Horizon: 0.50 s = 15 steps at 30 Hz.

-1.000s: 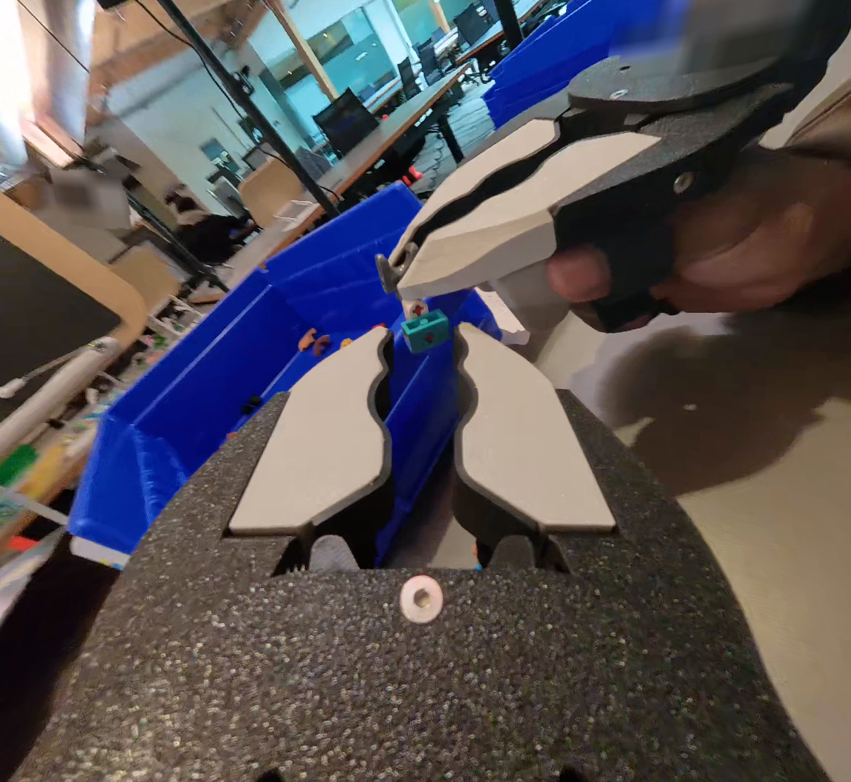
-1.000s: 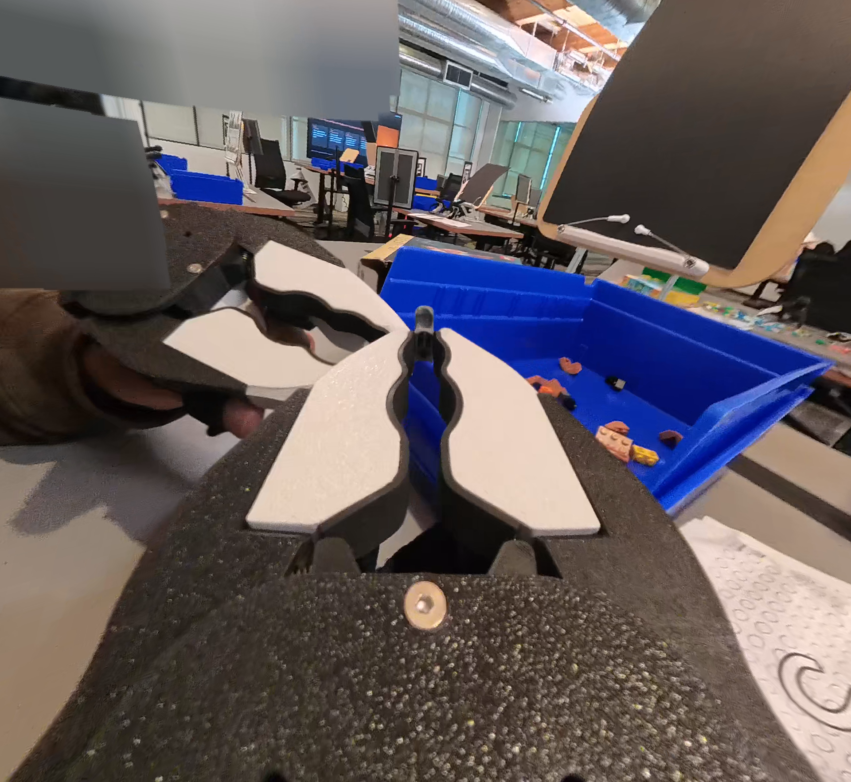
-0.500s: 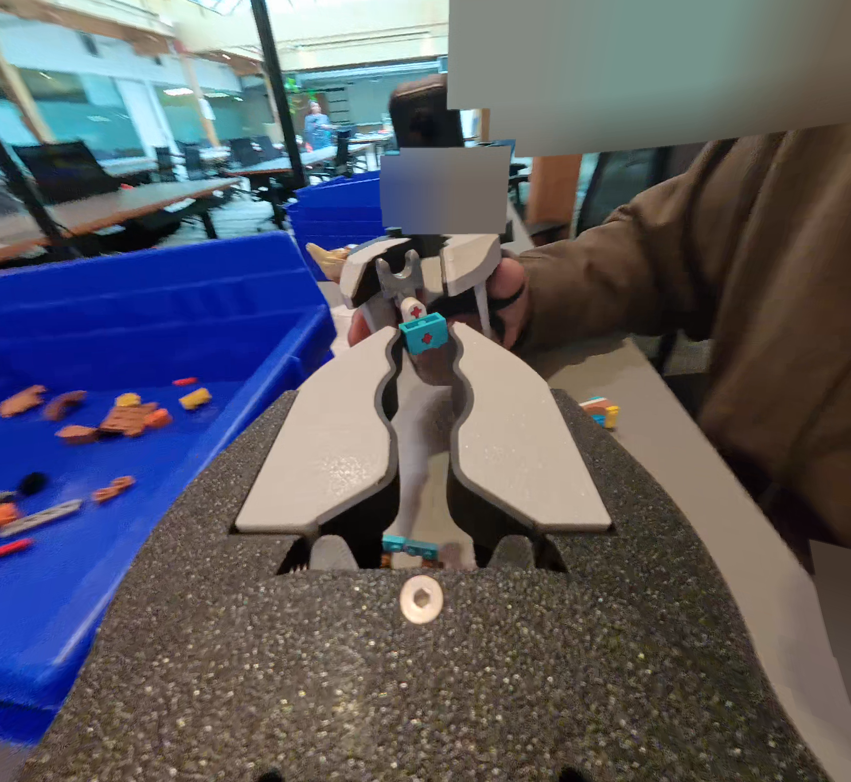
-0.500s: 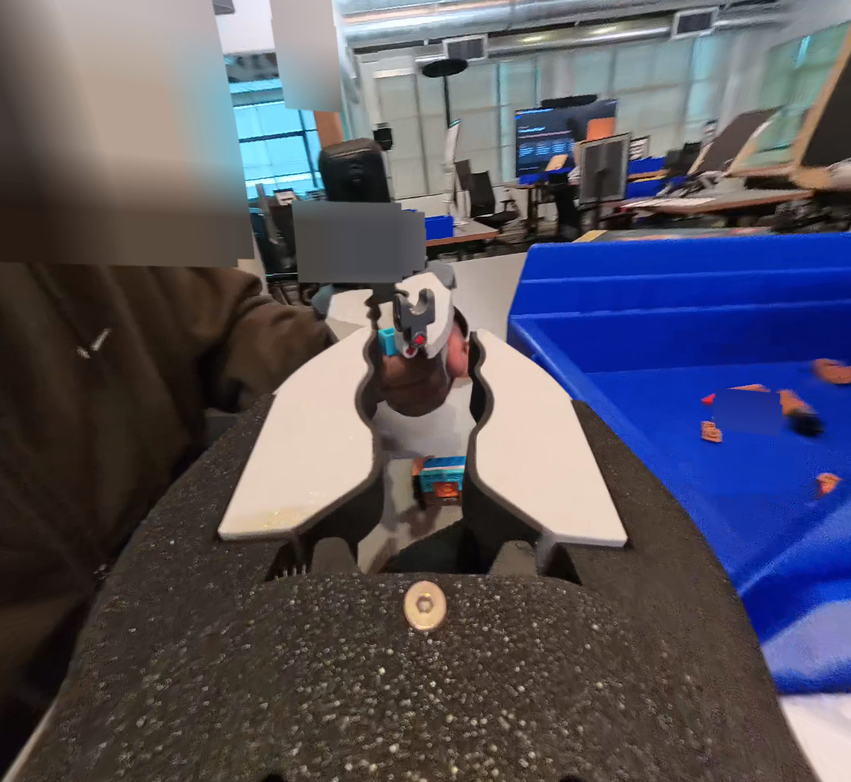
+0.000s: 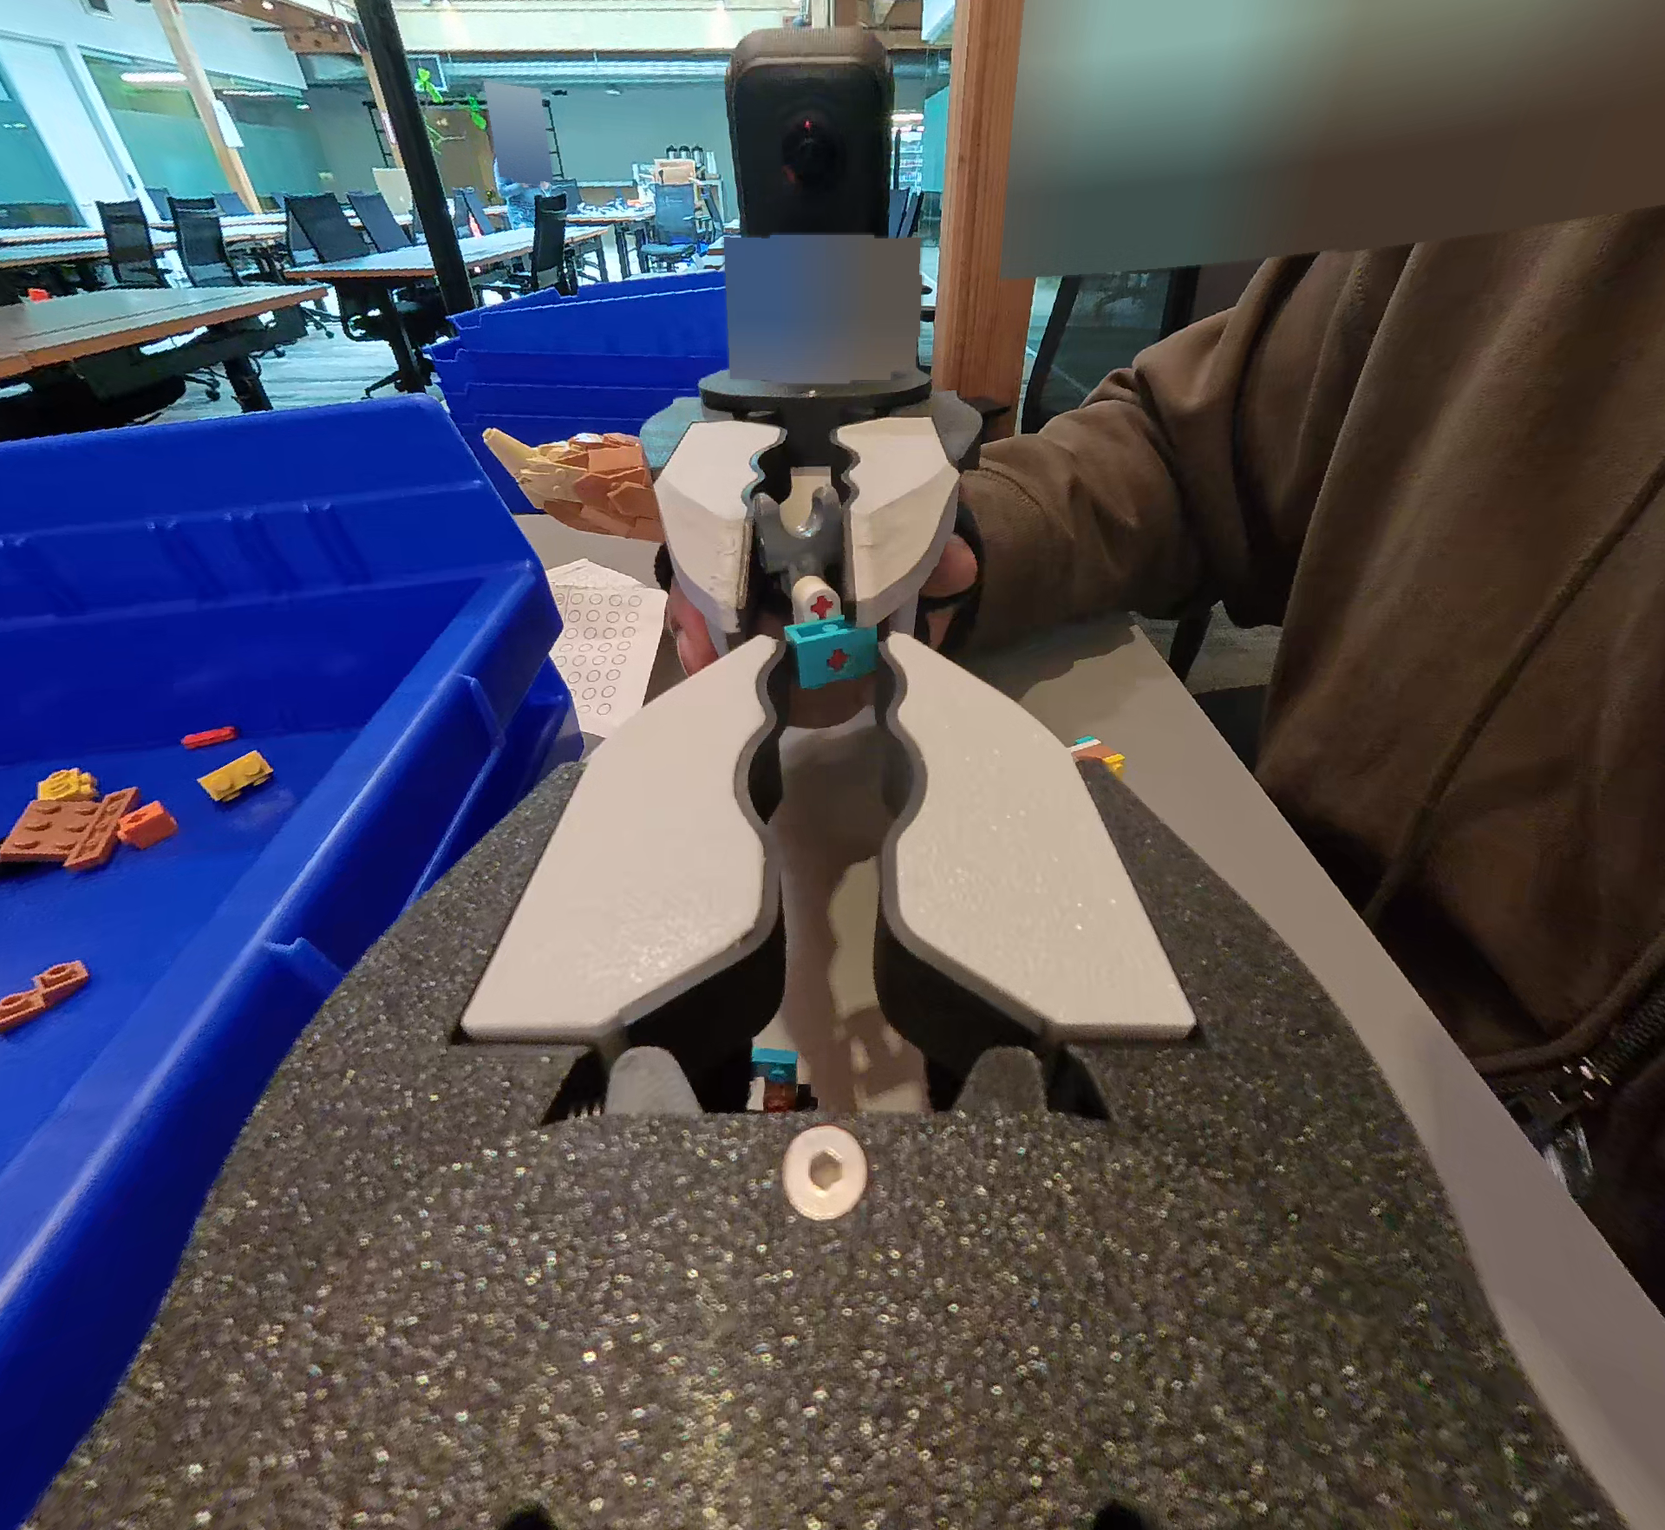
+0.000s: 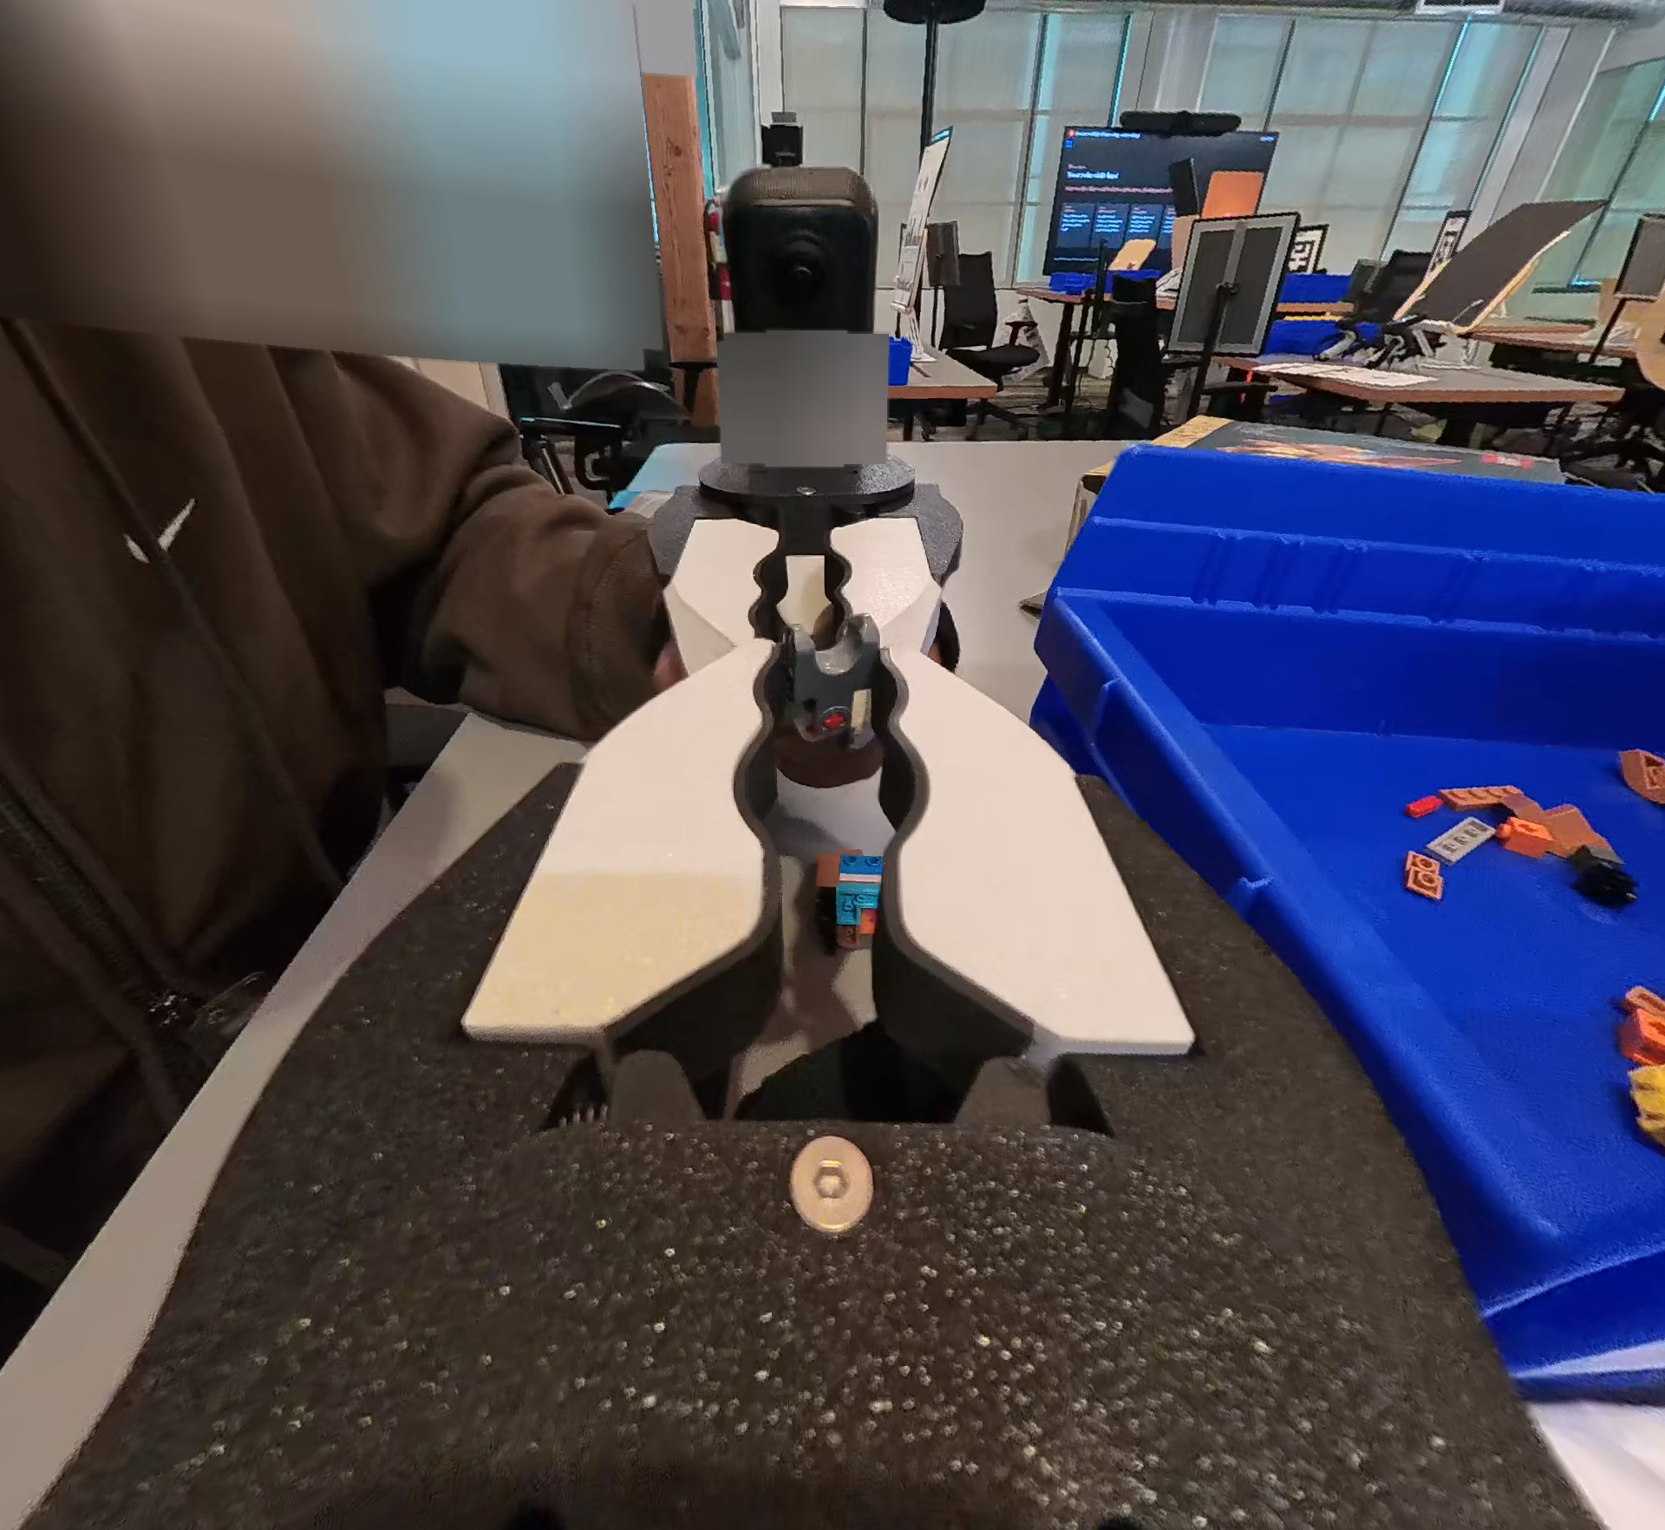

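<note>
My left gripper [image 5: 831, 658] is shut on a small teal brick [image 5: 833, 658] with a red cross pin in its face. A white pin [image 5: 818, 599] joins the brick to a grey fork-shaped piece [image 5: 797, 527] above it. My right gripper [image 6: 829, 680] faces the left one, tip to tip, and is shut on that grey fork piece [image 6: 833, 667]. It also shows in the left wrist view [image 5: 802, 577], with its fingers on either side of the piece. In the right wrist view the teal brick is hidden behind the grey piece. Both are held above the grey table [image 5: 1171, 721].
A blue bin [image 5: 270, 586] with loose orange, brown and yellow bricks is beside the grippers; it also shows in the right wrist view [image 6: 1351, 676]. A small brick stack [image 6: 851, 901] stands on the table below. A tan-brown model [image 5: 577, 477], a printed sheet [image 5: 604, 649] and a person's brown sleeve [image 5: 1351, 495] are close. My two grippers' fingertips are within a few centimetres of each other.
Both grippers swung round to face each other. The right gripper let go of the grey piece, opened wide, then shut on it again across its wider side. The left kept the teal brick.
</note>
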### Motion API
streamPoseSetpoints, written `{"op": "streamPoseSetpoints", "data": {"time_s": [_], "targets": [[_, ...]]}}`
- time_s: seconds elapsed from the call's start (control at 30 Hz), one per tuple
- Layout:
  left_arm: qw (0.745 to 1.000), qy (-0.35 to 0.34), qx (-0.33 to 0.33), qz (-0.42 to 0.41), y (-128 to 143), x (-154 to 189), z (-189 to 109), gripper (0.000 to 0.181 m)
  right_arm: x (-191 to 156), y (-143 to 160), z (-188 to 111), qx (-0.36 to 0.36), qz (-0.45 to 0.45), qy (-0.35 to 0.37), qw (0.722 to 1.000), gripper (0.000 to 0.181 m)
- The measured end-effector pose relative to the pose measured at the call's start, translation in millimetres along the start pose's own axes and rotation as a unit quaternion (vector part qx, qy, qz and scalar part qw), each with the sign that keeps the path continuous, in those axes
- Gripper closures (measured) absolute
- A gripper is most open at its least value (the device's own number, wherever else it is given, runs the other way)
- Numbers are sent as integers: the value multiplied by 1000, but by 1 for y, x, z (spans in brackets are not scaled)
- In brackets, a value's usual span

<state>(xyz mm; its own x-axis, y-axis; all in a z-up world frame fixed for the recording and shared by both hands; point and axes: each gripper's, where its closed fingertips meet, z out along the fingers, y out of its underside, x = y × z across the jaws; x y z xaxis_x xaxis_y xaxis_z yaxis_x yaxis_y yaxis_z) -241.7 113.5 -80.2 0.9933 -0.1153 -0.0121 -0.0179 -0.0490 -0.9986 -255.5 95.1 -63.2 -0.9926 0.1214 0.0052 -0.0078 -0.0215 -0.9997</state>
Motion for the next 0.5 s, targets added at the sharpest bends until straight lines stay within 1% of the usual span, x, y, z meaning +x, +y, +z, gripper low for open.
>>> {"op": "streamPoseSetpoints", "data": {"time_s": [0.3, 0.4, 0.5], "targets": [[1000, 10, 5, 16, -4, 4, -4, 164, -6, -2, 0, -4, -24, -9, 1000, 163], [1000, 20, 19, 12, -9, 5, -10, 164, -8, -1, 0, -7, -32, -14, 999, 163], [999, 26, 23, 10, -9, 7, -10, 164, -10, -1, 0, -6, -34, -19, 999, 163]]}}
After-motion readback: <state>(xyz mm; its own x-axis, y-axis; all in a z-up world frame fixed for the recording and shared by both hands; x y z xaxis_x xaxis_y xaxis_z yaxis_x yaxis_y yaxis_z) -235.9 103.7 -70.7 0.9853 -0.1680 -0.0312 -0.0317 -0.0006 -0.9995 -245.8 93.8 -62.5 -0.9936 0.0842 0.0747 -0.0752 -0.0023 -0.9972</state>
